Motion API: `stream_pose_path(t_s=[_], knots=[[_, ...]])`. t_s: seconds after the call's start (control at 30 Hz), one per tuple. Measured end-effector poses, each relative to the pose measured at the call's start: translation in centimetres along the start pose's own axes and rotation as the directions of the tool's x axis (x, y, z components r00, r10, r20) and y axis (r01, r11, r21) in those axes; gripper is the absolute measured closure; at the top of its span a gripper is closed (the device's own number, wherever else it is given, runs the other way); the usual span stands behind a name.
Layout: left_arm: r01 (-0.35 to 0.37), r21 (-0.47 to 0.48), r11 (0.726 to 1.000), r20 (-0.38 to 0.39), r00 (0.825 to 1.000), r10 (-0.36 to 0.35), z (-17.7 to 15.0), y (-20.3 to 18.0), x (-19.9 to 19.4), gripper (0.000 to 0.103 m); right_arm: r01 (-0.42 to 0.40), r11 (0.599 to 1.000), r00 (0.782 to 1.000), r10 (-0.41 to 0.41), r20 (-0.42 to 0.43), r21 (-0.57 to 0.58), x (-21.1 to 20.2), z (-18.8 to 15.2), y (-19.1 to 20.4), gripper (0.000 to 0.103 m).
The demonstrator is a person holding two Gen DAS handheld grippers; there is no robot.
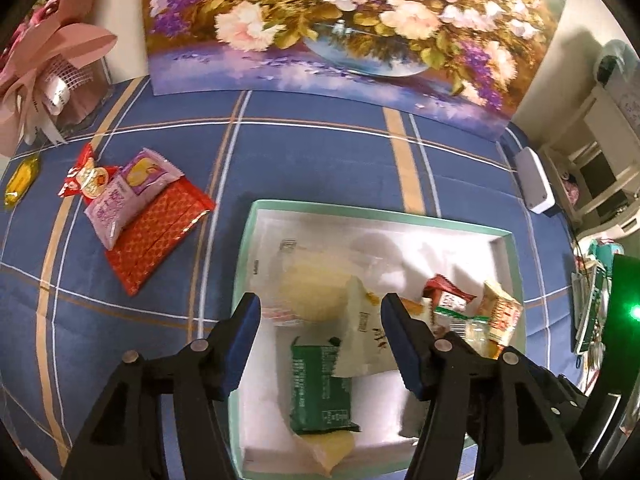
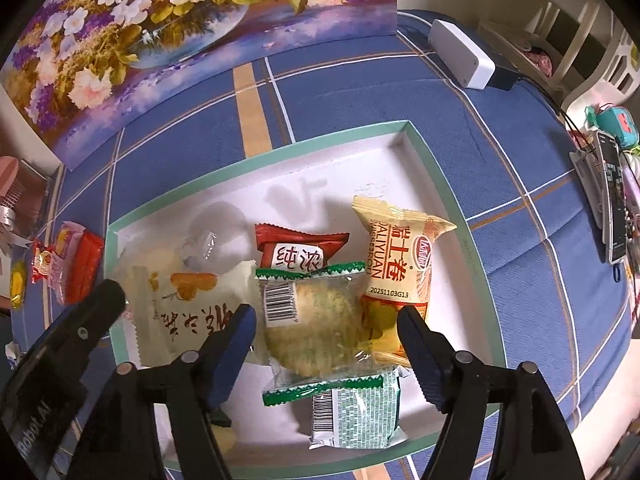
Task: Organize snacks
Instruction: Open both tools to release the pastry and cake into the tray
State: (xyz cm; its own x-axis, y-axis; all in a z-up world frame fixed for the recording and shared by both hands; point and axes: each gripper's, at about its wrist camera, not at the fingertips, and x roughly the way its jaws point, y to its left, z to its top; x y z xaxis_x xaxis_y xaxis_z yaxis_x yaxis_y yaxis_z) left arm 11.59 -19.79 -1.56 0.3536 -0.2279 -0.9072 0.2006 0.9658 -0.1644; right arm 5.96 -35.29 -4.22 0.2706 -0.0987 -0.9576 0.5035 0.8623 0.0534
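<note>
1. The white tray (image 2: pixel 444 184) holds the snack packets; the right gripper (image 2: pixel 326 322) hangs over a clear-wrapped round cake (image 2: pixel 316 328), jaws wide, pads off it.
2. Only the left view shows the left gripper (image 1: pixel 320 312), jaws apart and empty, and loose snacks (image 1: pixel 140 208) on the blue cloth (image 1: pixel 320 160).

The box (image 2: pixel 452 200) sits on the surface (image 2: pixel 360 92) before the flower picture (image 2: pixel 160 40). Several snack packets (image 2: pixel 316 320) lie in it (some overlapping), and a small pile of packets (image 1: pixel 140 216) lies on the surface left of it.
</note>
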Motion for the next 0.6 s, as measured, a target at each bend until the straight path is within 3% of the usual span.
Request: stream_pose_path(t_s=[0.1, 0.13, 0.17, 0.4, 0.6], knots=[[-0.016, -0.016, 1.0, -0.009, 1.0, 0.016, 0.0, 0.8, 0.3, 0.034, 0.006, 1.0, 1.0, -0.006, -0.001, -0.001, 0.1, 0.0, 0.0, 0.02], [-0.025, -0.024, 0.999, -0.012, 1.0, 0.025, 0.0, 1.1, 0.5, 0.023, 0.007, 1.0, 1.0, -0.007, 0.002, -0.002, 0.1, 0.0, 0.0, 0.017], [-0.032, -0.03, 0.999, -0.01, 0.999, 0.031, 0.0, 1.4, 0.5, 0.019, 0.007, 1.0, 1.0, -0.007, 0.004, -0.003, 0.0, 0.0, 0.0, 0.015], [-0.065, -0.073, 0.995, -0.007, 0.998, 0.065, 0.4, 3.3, 0.6, 0.016, 0.012, 1.0, 1.0, -0.011, 0.018, -0.008, -0.2, 0.1, 0.1, 0.003], [-0.094, -0.108, 0.99, -0.008, 0.996, 0.094, 0.4, 4.6, 0.9, 0.014, 0.003, 1.0, 1.0, -0.003, 0.03, -0.016, -0.4, 0.2, 0.3, 0.0]])
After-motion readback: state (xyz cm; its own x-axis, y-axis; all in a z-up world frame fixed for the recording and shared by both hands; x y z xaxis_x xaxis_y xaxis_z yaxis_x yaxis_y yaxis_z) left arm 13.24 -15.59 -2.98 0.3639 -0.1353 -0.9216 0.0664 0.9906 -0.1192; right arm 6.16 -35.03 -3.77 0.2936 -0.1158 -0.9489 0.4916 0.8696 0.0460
